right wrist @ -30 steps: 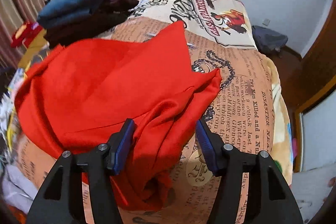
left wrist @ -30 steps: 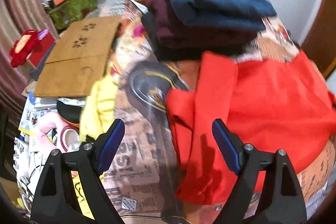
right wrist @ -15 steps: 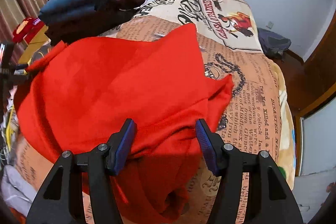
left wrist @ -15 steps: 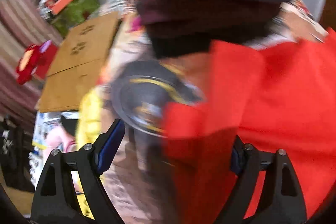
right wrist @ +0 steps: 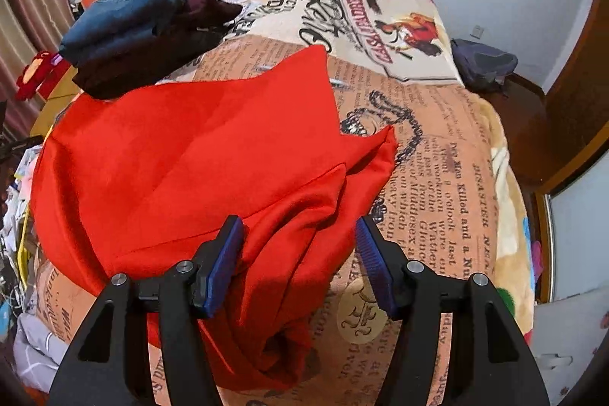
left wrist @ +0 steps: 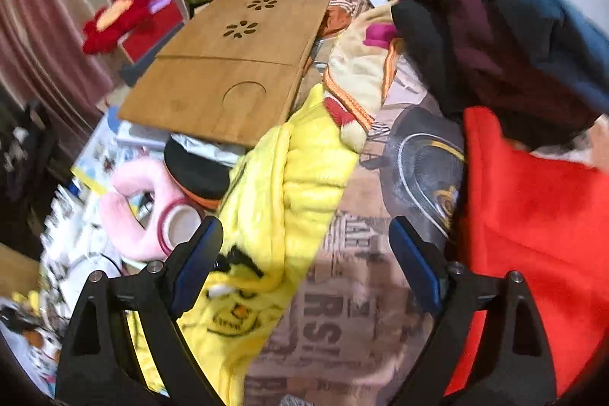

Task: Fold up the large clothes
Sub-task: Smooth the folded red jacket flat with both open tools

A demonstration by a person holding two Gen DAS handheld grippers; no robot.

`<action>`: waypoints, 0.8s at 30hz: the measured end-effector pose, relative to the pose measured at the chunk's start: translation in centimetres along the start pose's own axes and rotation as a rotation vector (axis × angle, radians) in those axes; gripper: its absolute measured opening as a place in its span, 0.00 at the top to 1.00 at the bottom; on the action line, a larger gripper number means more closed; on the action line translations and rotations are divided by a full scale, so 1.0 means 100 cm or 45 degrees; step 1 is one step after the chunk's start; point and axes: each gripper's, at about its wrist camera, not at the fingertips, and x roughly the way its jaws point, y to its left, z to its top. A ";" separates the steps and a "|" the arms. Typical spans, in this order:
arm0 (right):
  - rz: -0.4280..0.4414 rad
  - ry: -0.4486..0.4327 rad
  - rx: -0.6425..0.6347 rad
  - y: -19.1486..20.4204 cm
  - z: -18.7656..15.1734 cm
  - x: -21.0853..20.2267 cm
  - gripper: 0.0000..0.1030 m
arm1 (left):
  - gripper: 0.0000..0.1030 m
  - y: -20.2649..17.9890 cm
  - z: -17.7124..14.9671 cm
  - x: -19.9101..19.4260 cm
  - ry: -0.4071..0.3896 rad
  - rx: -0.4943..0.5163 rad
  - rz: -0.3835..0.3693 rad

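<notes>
In the right wrist view, the right hand-held gripper (right wrist: 298,263) hangs at the bottom centre of the frame. Its jaws stand apart over a bunched fold of the red garment (right wrist: 182,158), and the blue pads do not press on the cloth. The garment lies spread on the bed (right wrist: 437,147), filling the left and centre of the frame, with 1 loose corner pointing to the right.

In the left wrist view, the left hand-held gripper (left wrist: 304,261) is at the bottom, its jaws opening with only the printed bedcover and a yellow blanket (left wrist: 289,185) between them. The garment's edge is at the lower right of that frame, just beside the right finger.

Farther back, a stack of folded clothes (right wrist: 144,25) rests at the upper left.

The fold seems only begun. Next, probably each gripper must close on 1 edge of the garment, then lift and lay it over.
</notes>
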 end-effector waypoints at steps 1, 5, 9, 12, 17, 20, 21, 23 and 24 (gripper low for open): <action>-0.004 -0.010 -0.006 0.001 0.001 -0.003 0.44 | 0.13 0.004 -0.004 -0.008 -0.008 -0.012 -0.037; -0.021 -0.072 -0.033 0.008 0.011 -0.020 0.44 | 0.13 -0.002 -0.023 -0.038 -0.033 0.003 -0.132; 0.010 -0.130 -0.059 0.022 0.024 -0.031 0.44 | 0.13 -0.016 -0.045 -0.048 0.051 -0.037 -0.283; 0.035 -0.141 -0.087 0.037 0.030 -0.031 0.44 | 0.13 -0.023 -0.058 -0.048 0.121 -0.091 -0.393; 0.117 -0.102 -0.129 0.065 0.034 -0.015 0.44 | 0.13 -0.035 -0.078 -0.045 0.201 -0.140 -0.486; 0.175 -0.057 -0.134 0.081 0.038 0.000 0.44 | 0.13 -0.038 -0.091 -0.028 0.316 -0.222 -0.596; 0.194 -0.031 -0.134 0.087 0.040 0.008 0.44 | 0.13 -0.038 -0.095 -0.023 0.358 -0.256 -0.625; 0.199 0.017 -0.129 0.095 0.042 0.021 0.44 | 0.13 -0.041 -0.106 -0.010 0.445 -0.321 -0.677; 0.193 0.044 -0.130 0.099 0.043 0.029 0.44 | 0.13 -0.042 -0.111 -0.008 0.459 -0.329 -0.684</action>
